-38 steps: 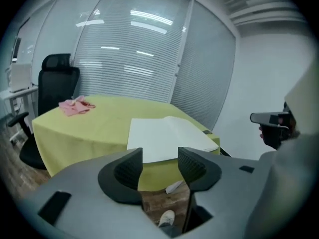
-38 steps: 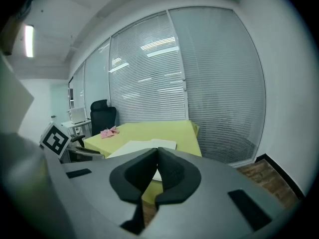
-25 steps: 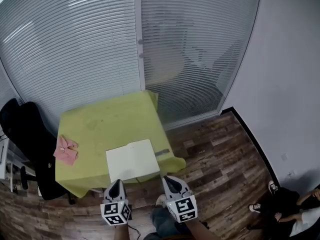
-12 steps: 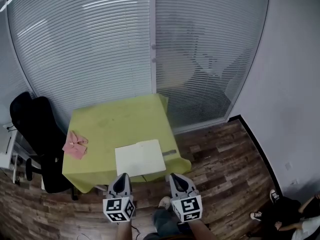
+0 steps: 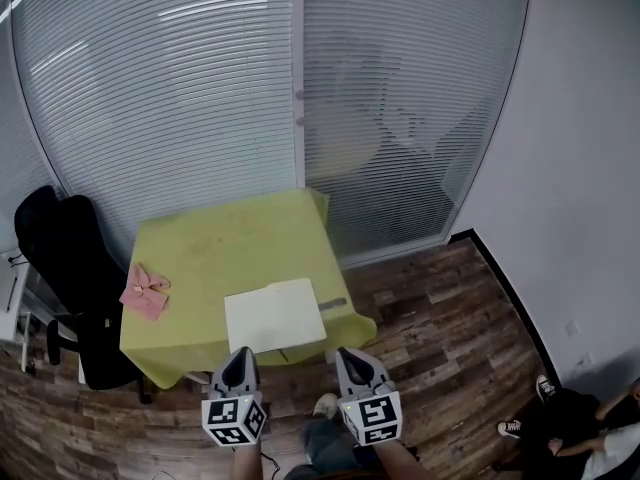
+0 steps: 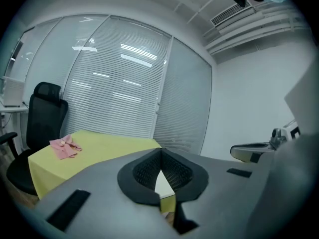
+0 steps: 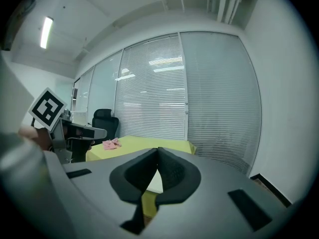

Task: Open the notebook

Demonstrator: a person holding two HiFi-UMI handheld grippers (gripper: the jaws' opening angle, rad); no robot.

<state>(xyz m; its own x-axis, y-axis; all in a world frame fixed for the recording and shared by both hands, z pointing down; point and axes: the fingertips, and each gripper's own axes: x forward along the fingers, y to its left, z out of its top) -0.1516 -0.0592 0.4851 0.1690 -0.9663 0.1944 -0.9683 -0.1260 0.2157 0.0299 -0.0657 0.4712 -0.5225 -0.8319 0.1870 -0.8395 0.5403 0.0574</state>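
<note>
A white notebook [image 5: 275, 315] lies flat on the yellow-green table [image 5: 230, 243], close to its near edge. Both grippers hover short of that edge, apart from the notebook and pointing toward it. My left gripper [image 5: 240, 354] is shut with nothing in it, and so is my right gripper [image 5: 349, 353]. In the left gripper view the jaws of the left gripper [image 6: 160, 152] meet, and a strip of the notebook [image 6: 162, 185] shows below them. In the right gripper view the right gripper [image 7: 158, 150] is likewise closed, with the notebook [image 7: 155, 182] beyond it.
A crumpled pink cloth [image 5: 145, 290] lies at the table's left edge. A small grey strip [image 5: 333, 304] sits right of the notebook. A black office chair [image 5: 65, 268] stands left of the table. Blinds behind glass back the table. A person sits on the floor, bottom right [image 5: 590, 430].
Both grippers have risen a little in front of the table and stay shut. The head view has shifted slightly; the notebook and cloth lie where they were.
</note>
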